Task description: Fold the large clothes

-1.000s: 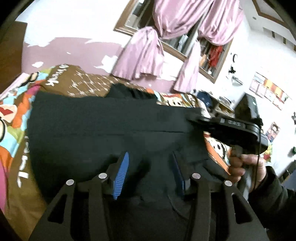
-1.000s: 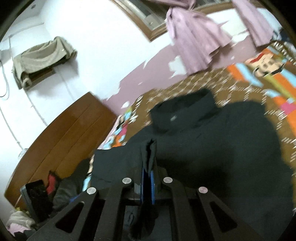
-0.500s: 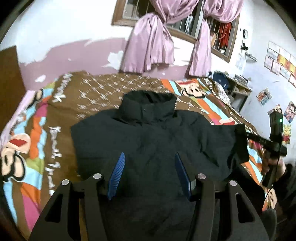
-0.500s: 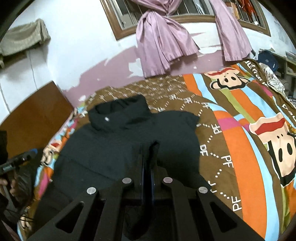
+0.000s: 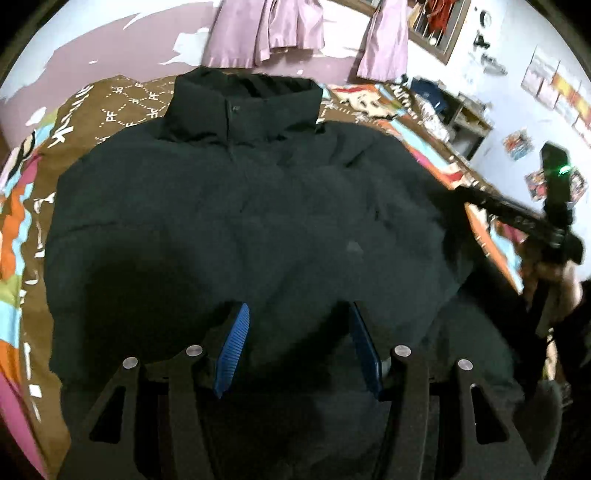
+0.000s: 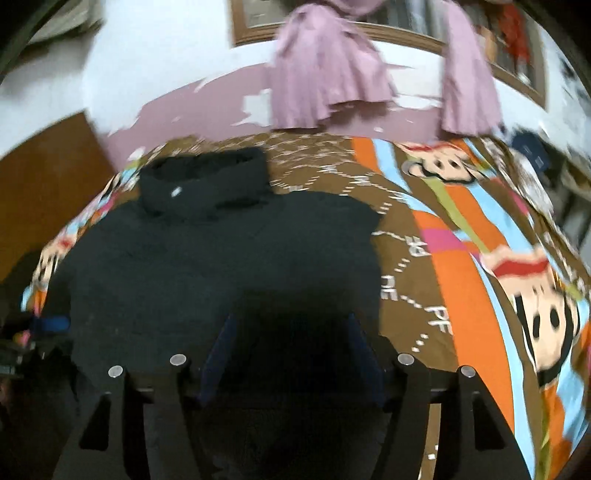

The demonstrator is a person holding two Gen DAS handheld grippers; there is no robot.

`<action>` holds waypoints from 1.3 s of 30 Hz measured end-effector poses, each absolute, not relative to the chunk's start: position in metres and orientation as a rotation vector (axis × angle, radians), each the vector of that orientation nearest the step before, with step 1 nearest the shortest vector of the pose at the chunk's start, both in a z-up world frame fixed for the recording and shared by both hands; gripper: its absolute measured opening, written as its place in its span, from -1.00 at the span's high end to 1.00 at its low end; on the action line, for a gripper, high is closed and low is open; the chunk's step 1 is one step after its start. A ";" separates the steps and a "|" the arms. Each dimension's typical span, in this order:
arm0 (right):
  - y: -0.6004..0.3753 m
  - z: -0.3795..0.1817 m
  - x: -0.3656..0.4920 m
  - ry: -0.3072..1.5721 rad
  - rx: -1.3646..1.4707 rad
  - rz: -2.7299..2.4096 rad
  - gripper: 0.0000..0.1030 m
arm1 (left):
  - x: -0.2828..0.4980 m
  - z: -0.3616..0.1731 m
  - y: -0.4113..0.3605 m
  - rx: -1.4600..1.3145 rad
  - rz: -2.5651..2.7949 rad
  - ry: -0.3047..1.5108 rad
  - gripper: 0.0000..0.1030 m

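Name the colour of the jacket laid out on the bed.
Black, or a very dark green-black; the jacket shows best in the left wrist view.

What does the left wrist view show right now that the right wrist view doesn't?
Only the left wrist view: posters on the white wall, a cluttered shelf, and the right gripper's body with a green light beside the jacket.

Only the right wrist view: the wooden headboard, and the cartoon faces on the bedspread's orange and blue stripes.

Both: the dark jacket lying flat, collar away from the cameras, on the patterned bedspread, pink curtains behind, and each camera's own gripper open, the right one's jaws having just been opening.
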State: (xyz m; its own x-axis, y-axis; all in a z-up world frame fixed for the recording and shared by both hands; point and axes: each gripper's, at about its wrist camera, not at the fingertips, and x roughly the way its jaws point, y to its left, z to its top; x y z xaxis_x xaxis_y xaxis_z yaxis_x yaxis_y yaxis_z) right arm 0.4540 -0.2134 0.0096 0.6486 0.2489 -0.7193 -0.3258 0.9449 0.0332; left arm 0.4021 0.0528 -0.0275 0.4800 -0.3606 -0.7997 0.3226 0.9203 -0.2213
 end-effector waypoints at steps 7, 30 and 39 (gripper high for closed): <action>-0.189 -0.044 0.460 0.889 -0.229 0.349 -0.20 | 0.409 -0.049 0.057 -0.061 -0.378 1.052 0.04; -0.176 -0.060 0.456 0.872 -0.334 0.327 -0.61 | 0.394 -0.047 0.060 -0.010 -0.279 0.951 0.03; -0.190 0.010 0.495 0.888 -0.239 0.411 -0.75 | 0.420 0.027 0.103 -0.075 -0.103 0.932 -0.35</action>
State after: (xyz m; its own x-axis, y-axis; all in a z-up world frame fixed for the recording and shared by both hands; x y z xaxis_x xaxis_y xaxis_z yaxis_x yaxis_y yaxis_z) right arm 0.4952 -0.1902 0.0100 0.5605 0.2478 -0.7902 -0.4425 0.8962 -0.0328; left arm 0.4201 0.1027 0.0270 0.5918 -0.1212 -0.7970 0.0565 0.9924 -0.1089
